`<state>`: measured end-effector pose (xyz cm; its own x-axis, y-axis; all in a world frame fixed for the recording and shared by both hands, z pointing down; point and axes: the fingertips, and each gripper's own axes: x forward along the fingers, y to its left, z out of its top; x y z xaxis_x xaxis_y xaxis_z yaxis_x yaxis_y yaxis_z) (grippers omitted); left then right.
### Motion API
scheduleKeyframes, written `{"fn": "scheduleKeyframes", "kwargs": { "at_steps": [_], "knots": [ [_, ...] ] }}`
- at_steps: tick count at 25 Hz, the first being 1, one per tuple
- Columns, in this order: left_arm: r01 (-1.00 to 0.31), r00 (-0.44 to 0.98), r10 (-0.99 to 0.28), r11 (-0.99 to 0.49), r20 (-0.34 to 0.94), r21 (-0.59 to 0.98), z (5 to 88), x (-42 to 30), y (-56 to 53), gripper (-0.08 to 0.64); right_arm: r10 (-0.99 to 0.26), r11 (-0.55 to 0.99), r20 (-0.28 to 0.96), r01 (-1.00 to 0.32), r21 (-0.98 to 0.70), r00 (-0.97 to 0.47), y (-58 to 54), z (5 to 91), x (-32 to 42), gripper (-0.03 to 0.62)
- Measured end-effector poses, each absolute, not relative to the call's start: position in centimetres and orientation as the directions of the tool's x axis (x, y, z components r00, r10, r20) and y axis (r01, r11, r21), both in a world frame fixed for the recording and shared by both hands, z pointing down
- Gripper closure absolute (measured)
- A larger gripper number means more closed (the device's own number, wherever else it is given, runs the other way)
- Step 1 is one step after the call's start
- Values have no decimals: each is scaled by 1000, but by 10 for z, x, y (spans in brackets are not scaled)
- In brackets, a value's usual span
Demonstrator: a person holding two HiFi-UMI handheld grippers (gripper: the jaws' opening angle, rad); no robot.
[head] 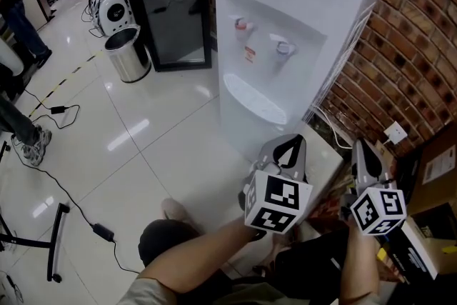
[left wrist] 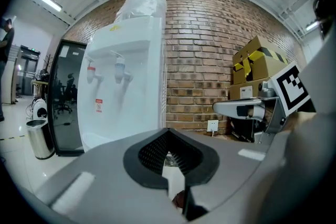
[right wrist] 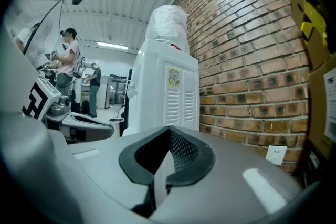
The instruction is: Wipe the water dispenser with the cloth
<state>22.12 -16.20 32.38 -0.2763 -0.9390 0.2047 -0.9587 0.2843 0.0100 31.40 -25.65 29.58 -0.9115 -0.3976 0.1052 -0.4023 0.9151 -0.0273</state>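
The white water dispenser (head: pixel 285 32) stands against the brick wall, with two taps in its recess and a drip tray below. Its front shows in the left gripper view (left wrist: pixel 123 86) and its vented side in the right gripper view (right wrist: pixel 170 94). My left gripper (head: pixel 291 143) is held low in front of the dispenser's base, its jaws shut with nothing between them (left wrist: pixel 169 152). Beside it to the right, my right gripper (head: pixel 359 148) is also shut and empty (right wrist: pixel 165 157). No cloth shows in any view.
A low white box (head: pixel 325 161) sits under the grippers beside the dispenser. Cardboard boxes (head: pixel 435 175) stand at the right, under a wall socket (head: pixel 394 131). A steel bin (head: pixel 128 53), floor cables (head: pixel 71 200) and people's legs (head: pixel 21 128) are at the left.
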Motion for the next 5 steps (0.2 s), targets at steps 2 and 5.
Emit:
{"fn": "scheduleKeyframes", "kwargs": {
  "at_steps": [2,5],
  "knots": [
    [-959,-274,-939,282,205,7,324,223,-163,560,-398,915,104,-402,-29,-912,-258,295,315,581],
    [-960,-273,-941,279,200,-1,323,224,-165,560,-399,914,103,-404,-32,-911,-261,295,317,581]
  ]
}}
